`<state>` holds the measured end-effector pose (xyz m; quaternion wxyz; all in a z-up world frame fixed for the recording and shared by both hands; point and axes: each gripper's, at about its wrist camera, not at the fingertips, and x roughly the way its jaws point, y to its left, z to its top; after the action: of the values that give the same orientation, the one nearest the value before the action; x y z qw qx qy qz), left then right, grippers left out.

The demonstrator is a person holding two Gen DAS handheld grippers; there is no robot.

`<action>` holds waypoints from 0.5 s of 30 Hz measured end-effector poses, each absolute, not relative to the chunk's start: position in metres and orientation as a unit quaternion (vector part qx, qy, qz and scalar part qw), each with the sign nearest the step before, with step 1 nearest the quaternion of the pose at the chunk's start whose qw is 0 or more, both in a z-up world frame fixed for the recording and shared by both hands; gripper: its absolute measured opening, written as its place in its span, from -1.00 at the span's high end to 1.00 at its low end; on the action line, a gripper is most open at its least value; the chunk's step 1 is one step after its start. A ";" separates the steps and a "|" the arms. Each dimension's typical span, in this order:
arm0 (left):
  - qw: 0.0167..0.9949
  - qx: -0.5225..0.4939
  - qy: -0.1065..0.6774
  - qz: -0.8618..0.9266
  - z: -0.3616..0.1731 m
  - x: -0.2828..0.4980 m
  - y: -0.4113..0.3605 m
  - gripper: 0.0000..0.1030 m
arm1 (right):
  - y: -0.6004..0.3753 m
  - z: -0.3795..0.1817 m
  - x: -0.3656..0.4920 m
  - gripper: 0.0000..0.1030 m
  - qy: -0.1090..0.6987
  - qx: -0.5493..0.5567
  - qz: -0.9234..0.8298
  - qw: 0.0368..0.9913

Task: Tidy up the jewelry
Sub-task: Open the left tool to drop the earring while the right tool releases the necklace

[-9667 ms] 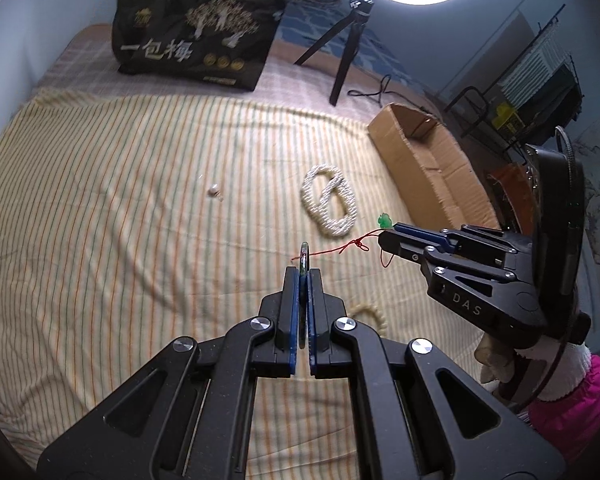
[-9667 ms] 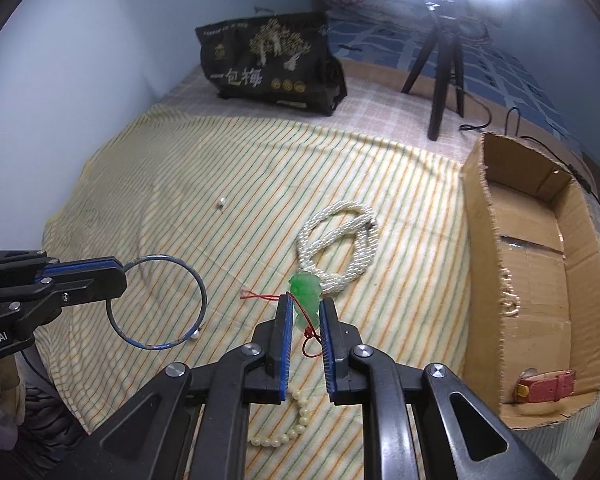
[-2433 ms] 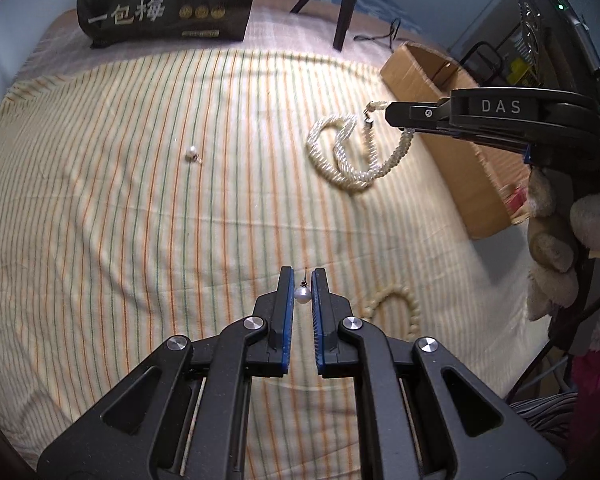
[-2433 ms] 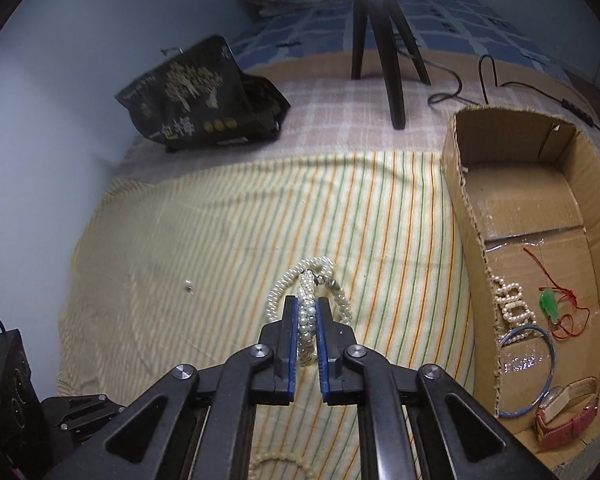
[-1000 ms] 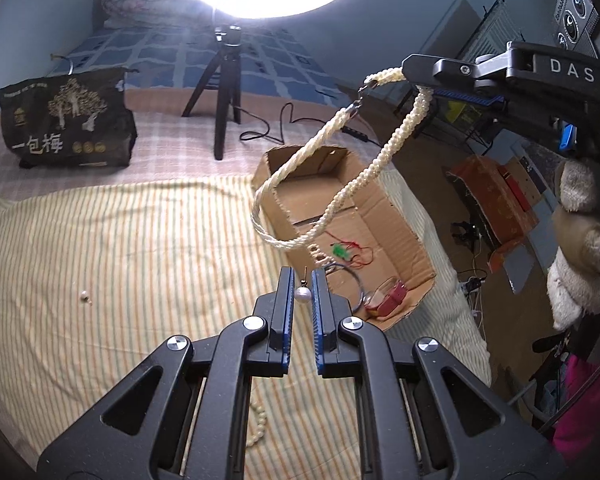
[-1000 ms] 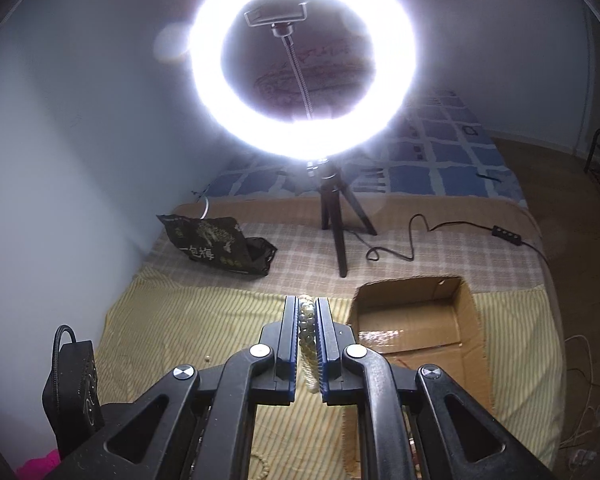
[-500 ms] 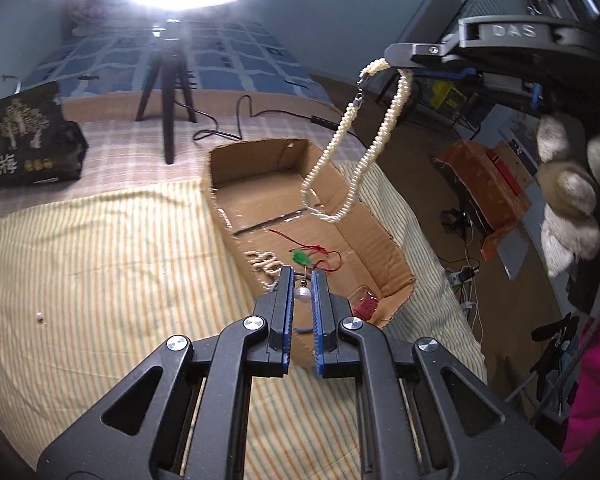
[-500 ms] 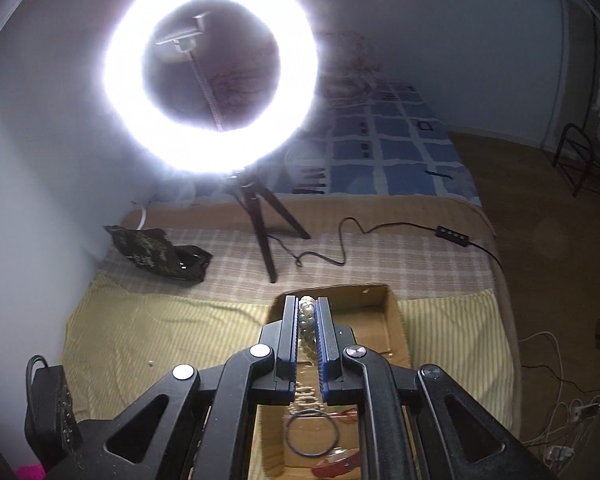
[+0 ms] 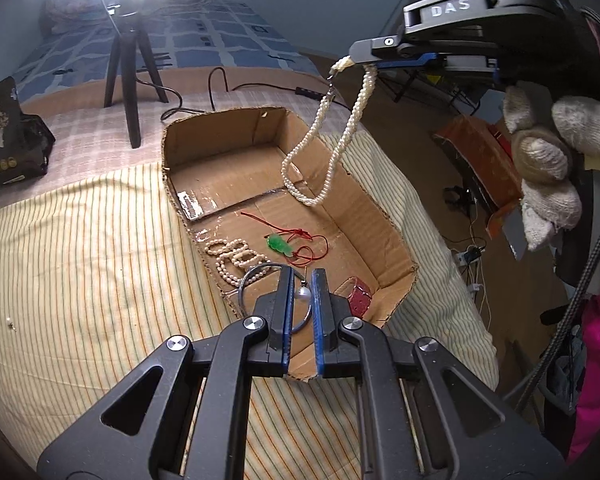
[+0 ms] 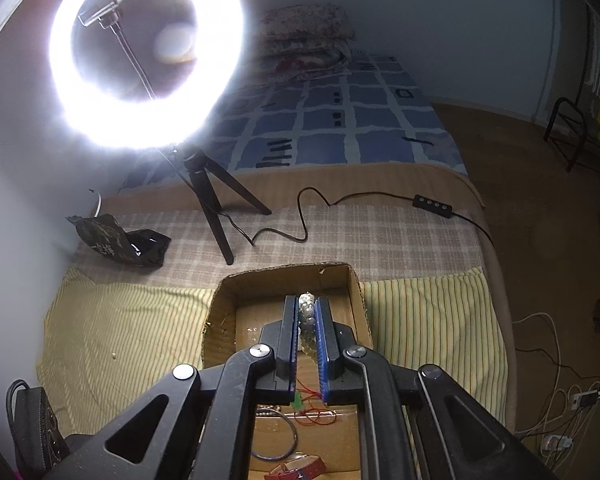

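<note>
Holding a pearl necklace point(image 9: 327, 136) pinched at its clasp end in the right gripper point(image 9: 360, 62), loop dangling over the far half of the cardboard box point(image 9: 384, 216) — lowest beads hanging just above the box floor, not clearly touching it. Pinching a single pearl earring point(image 9: 303, 294) between the fingers of the left gripper point(image 9: 302, 292), poised over the box's near end. Already lying inside: a bead bracelet point(image 9: 236, 258), a green pendant on red cord point(image 9: 278, 244), a thin bangle point(image 9: 260, 276) and a red watch point(image 9: 358, 300). Still sitting out on the striped sheet point(image 9: 80, 240) — one tiny earring point(image 9: 10, 325) far to the left.

Judging the step as dropping off: both pieces carried over the box, neither released. Calling next for lowering the necklace until it pools on the cardboard, then parting the right fingers; likewise easing the left fingers apart so the pearl falls inside rather than bouncing off the rim.

From the right wrist view, seeing only beads point(image 10: 306, 312) squeezed between the blue pads, box below.
</note>
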<state>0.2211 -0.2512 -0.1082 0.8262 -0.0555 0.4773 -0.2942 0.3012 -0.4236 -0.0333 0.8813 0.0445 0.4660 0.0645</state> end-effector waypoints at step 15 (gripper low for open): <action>0.831 -0.035 0.474 -0.290 -0.111 0.222 -0.259 0.87 | -0.425 -0.052 0.310 0.45 0.475 0.049 0.068 0.876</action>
<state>0.2217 -0.2588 -0.1114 0.8307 -0.0355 0.4737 -0.2904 0.3096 -0.4255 -0.0523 0.8758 0.0490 0.4755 0.0676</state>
